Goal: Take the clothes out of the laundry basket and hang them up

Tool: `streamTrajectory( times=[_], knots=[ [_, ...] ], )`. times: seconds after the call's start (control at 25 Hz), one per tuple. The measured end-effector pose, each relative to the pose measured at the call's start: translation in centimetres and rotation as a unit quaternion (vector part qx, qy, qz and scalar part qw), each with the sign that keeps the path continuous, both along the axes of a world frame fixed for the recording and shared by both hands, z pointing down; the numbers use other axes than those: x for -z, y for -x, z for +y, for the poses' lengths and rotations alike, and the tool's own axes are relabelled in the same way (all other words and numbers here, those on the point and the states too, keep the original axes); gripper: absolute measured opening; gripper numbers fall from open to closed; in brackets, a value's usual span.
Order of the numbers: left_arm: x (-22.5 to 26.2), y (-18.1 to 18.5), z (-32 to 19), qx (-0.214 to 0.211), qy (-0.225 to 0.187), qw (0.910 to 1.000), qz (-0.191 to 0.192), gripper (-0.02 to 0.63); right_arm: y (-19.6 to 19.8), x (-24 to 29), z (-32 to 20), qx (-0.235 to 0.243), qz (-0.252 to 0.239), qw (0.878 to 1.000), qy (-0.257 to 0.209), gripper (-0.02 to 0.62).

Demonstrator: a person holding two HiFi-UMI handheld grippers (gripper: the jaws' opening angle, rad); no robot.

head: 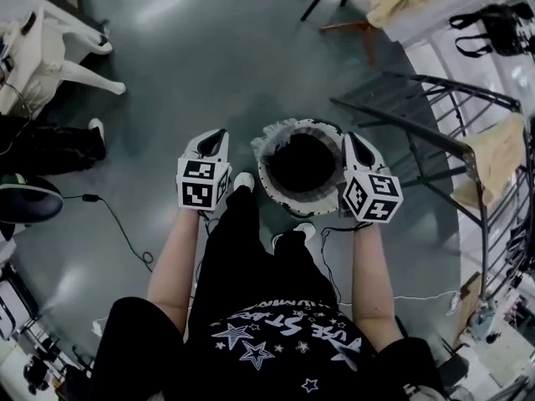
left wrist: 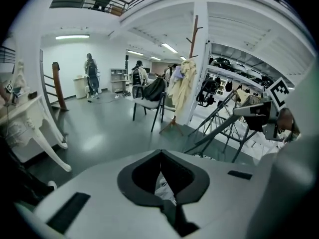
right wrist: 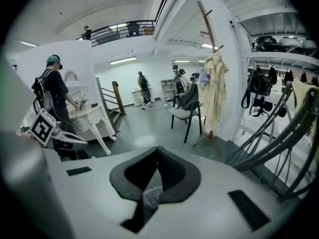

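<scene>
- The laundry basket [head: 263,164] shows only a black hollow inside its pale rim; what lies in it cannot be made out.
- Right of the basket, the drying rack [head: 435,139] runs off the picture's right edge.
- Far left of the basket, the white tabletop [head: 29,57] is cut by the left edge.
- Beyond the basket, the coat stand [head: 351,27] loses its top at the upper edge.
- Behind the closed jaws of the left gripper [left wrist: 160,156], a pale scrap [left wrist: 164,188] shows too little to name.
</scene>
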State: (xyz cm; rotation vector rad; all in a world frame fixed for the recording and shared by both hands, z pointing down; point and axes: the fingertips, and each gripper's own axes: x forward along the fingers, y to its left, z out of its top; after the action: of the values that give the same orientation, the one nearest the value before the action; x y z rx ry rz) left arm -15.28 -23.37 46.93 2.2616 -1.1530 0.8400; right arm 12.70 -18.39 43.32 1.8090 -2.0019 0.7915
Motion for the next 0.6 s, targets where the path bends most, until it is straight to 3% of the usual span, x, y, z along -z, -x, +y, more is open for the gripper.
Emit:
streamTrajectory(
  times=[0.16,0.6],
  knots=[
    [-3.6,2.6,-2.0,0.007,0.027,0.9996,0.006,0.02,2.9,-2.9,-4.3,0.008,0.0,1.0,0.015,0.012],
    [-13.7,6.8,-3.8,-0.025,0.087,0.9959,-0.003,0.02,9.0,-11.1,-10.8,0.03,0.007,0.998,0.055,0.012]
  ],
)
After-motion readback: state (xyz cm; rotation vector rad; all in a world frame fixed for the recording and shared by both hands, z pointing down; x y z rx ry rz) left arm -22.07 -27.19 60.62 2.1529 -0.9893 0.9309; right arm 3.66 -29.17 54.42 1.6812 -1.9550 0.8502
